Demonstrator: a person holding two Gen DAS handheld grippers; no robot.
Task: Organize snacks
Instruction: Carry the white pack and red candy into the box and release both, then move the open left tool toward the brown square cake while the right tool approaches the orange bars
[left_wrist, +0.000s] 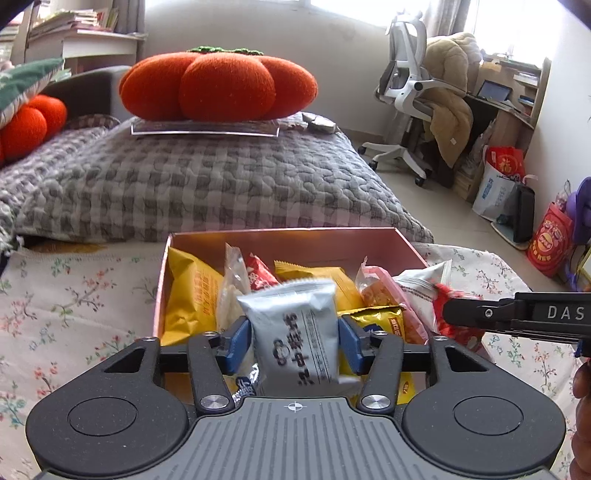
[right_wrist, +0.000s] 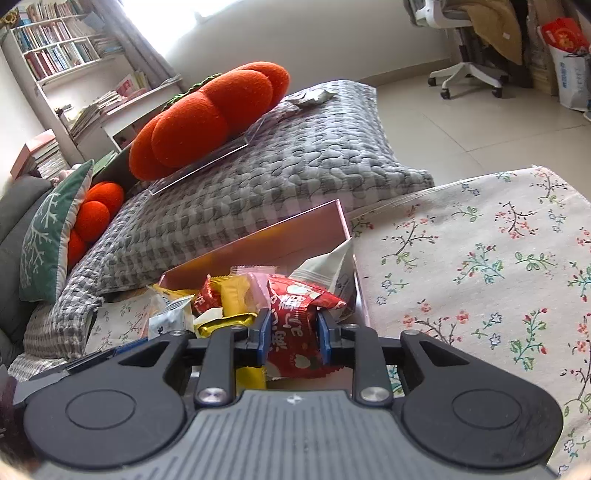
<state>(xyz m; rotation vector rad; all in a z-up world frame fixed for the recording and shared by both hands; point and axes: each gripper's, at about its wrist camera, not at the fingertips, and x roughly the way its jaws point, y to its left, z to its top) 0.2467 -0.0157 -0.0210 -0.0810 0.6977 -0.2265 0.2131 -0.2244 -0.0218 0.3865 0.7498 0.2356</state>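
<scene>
A pink box holds several snack packets on the floral cloth. My left gripper is shut on a silver-grey snack packet with dark lettering, held over the box's near side. My right gripper is shut on a red snack packet with white lettering, over the box's right end. The right gripper also shows from the side in the left wrist view, with the red packet at its tip. Yellow packets, a pink one and a white one lie in the box.
The floral tablecloth stretches to the right of the box. Behind the box lies a grey checked quilted cushion with an orange pumpkin pillow on it. A white office chair, desk and red bags stand at right.
</scene>
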